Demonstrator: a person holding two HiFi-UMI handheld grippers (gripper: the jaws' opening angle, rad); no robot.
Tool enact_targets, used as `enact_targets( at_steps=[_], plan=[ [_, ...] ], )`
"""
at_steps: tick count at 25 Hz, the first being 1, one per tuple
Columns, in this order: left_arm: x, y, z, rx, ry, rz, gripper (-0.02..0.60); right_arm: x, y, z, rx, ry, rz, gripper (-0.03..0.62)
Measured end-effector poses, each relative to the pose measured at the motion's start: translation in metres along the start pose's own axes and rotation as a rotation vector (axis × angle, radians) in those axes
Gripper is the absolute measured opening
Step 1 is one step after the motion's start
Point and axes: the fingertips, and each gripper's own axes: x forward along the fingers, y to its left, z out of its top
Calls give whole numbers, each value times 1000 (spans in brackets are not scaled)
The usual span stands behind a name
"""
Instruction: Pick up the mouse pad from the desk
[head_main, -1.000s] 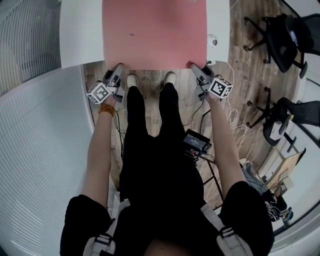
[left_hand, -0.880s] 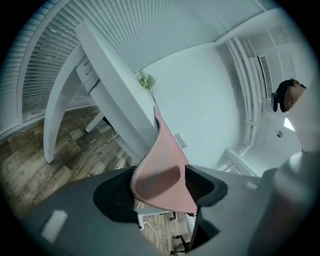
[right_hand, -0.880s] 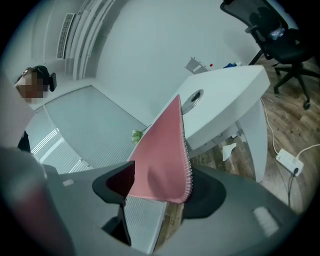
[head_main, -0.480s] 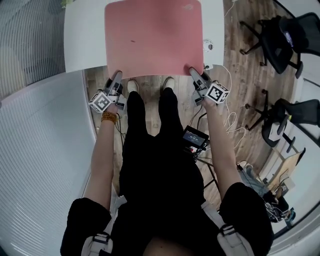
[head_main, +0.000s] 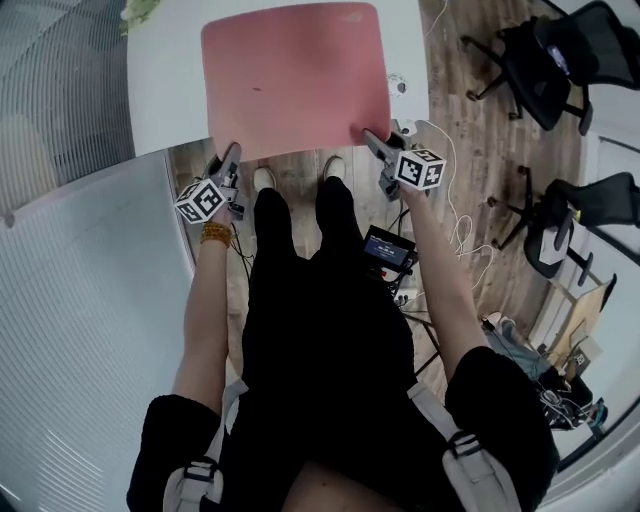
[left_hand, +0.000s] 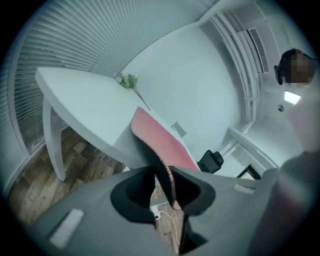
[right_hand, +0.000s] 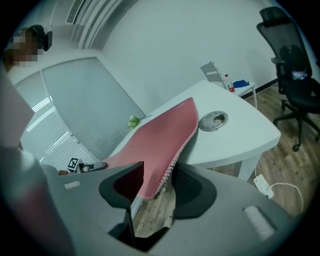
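Observation:
A large pink mouse pad (head_main: 295, 80) lies across the near part of the white desk (head_main: 160, 90). My left gripper (head_main: 230, 155) holds its near left corner and my right gripper (head_main: 369, 139) its near right corner, both at the desk's front edge. In the left gripper view the pad's thin edge (left_hand: 160, 140) runs between the pads of the left gripper (left_hand: 162, 172), which is shut on it. In the right gripper view the pad (right_hand: 160, 132) slopes up off the desk (right_hand: 240, 130). The right gripper (right_hand: 159, 175) has just been closing its jaws, and they pinch the corner.
A round cable grommet (head_main: 398, 85) sits in the desk beside the pad's right edge. A green sprig (head_main: 140, 10) lies at the far left. Black office chairs (head_main: 545, 50) stand right on the wooden floor, with cables and a power strip (right_hand: 265, 185) beneath. Blinds (head_main: 50, 80) border the left.
Both grippers have risen with the pad's near edge, which now stands off the desk. The right jaws have narrowed onto the near right corner.

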Motion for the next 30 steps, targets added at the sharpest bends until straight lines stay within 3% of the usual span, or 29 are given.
enact_targets(
  at_steps=[6,12,17,23,30],
  plan=[
    [7,-15,-1,115,69,59,63,-6,-4,9,-140,59,-88,132],
    [2,-22,-1,241,141,121,63,-7,1,11,-174,81,-128,122],
    [8,-32,3,328,188,124,63,-8,-1,18,-218,82,-179,112],
    [2,-49,3,447,237,158,61,-15,15,24,-337,121,-181,102],
    [8,-73,21,512,212,158,58,-19,22,44,-416,132,-166,92]
  ],
)
